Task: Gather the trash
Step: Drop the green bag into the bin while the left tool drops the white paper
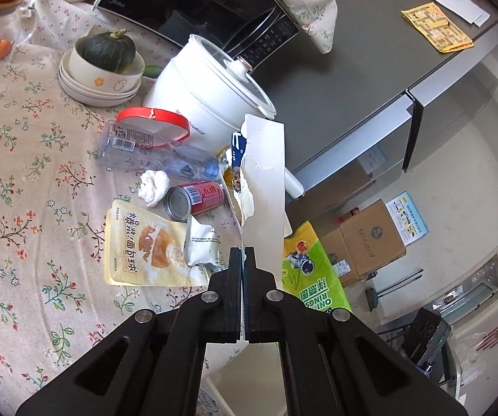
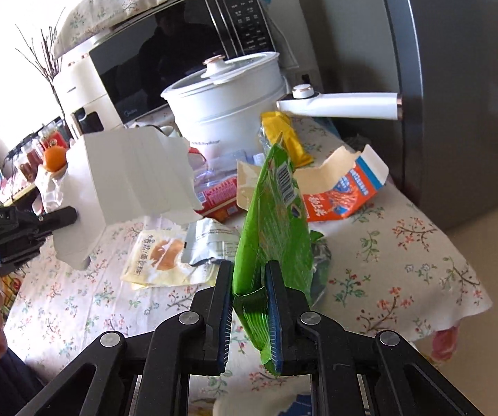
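My left gripper (image 1: 243, 253) is shut on a torn white carton piece (image 1: 264, 187), held up above the table; the piece also shows in the right wrist view (image 2: 134, 173), with the left gripper (image 2: 70, 216) at its left. My right gripper (image 2: 249, 274) is closed on a green snack bag (image 2: 276, 222), lifted off the table; the bag shows in the left wrist view (image 1: 308, 270). On the floral tablecloth (image 1: 34, 180) lie a yellow bread pouch (image 1: 145, 246), a red can (image 1: 193, 197), a crumpled tissue (image 1: 153, 185), a clear plastic bottle (image 1: 165, 159) and an orange torn carton (image 2: 346, 190).
A white electric pot (image 1: 211, 86) with a long handle (image 2: 342, 104) stands behind the trash, a microwave (image 2: 179, 59) behind it. A bowl with a squash (image 1: 105, 57) sits at the back left. A grey fridge (image 2: 457, 86) stands right of the table. Cardboard boxes (image 1: 370, 239) are on the floor.
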The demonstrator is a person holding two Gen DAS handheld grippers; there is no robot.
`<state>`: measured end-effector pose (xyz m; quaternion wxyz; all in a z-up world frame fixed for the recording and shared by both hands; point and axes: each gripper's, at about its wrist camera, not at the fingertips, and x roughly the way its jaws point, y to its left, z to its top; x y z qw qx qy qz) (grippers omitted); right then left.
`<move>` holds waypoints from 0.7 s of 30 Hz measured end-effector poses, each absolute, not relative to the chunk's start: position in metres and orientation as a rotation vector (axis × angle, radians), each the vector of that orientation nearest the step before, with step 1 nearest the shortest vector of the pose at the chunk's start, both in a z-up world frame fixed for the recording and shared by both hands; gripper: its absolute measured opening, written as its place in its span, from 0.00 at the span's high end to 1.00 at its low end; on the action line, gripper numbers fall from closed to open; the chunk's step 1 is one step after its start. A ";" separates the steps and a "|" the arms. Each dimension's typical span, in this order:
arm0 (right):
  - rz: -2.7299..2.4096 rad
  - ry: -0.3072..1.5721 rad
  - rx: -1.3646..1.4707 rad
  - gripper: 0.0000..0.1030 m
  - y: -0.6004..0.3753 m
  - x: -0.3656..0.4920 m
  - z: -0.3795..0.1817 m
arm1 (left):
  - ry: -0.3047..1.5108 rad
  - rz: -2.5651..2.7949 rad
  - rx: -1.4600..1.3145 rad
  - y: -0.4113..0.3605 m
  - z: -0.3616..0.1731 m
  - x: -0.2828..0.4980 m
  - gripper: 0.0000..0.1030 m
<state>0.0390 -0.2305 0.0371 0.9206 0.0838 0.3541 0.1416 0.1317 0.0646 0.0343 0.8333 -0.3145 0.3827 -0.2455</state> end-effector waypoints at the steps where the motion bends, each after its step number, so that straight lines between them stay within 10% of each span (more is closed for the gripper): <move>1: 0.286 0.740 0.156 0.85 -0.230 0.035 0.039 | 0.808 -0.534 -0.662 0.062 0.036 0.130 1.00; 21: 0.260 1.009 0.019 0.85 -0.258 -0.042 0.017 | 0.873 -0.789 -0.518 -0.034 0.044 0.097 1.00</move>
